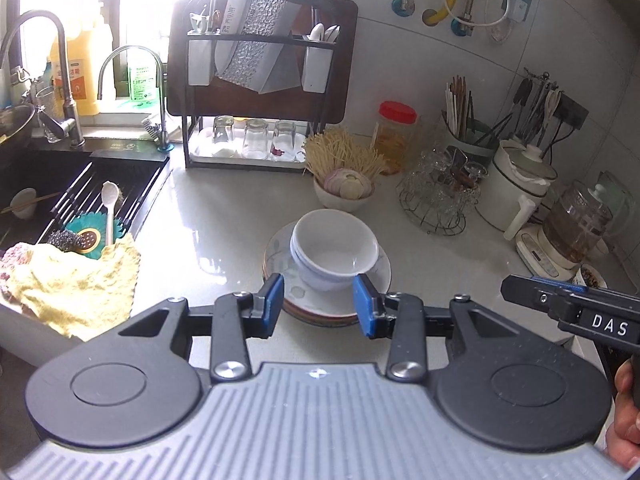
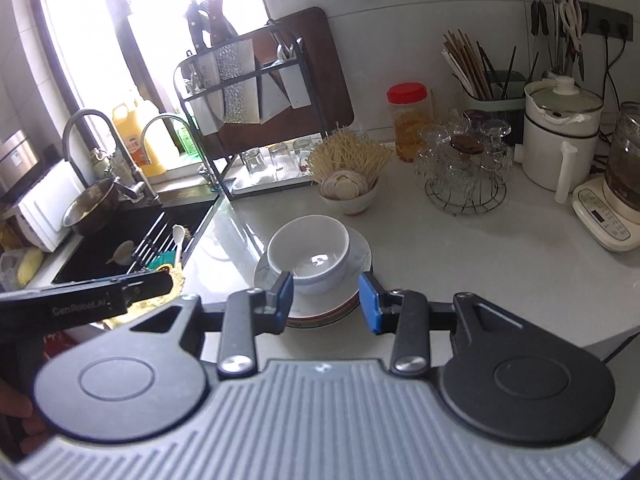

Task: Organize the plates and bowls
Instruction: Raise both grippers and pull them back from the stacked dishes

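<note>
The blue-padded fingers of the left gripper stand spread apart and hold nothing, poised just short of a stack of white bowls nested on a pile of plates on the pale tabletop. The right gripper is likewise spread and empty, its fingers framing the near rim of the same plates and bowls from a slightly different angle; neither pair touches the crockery. In the left wrist view the right gripper juts in from the right edge.

Beyond the stack, a small bowl of sliced onion sits in front of a bundle of dry noodles, with a red-lidded jar behind it. A wire basket of glassware and a white electric pot stand to the right. A dark rack holding cleavers and upturned glasses rises at the back by the window. To the left, the black sink holds a white spoon, and a yellow cloth lies draped at its near edge.
</note>
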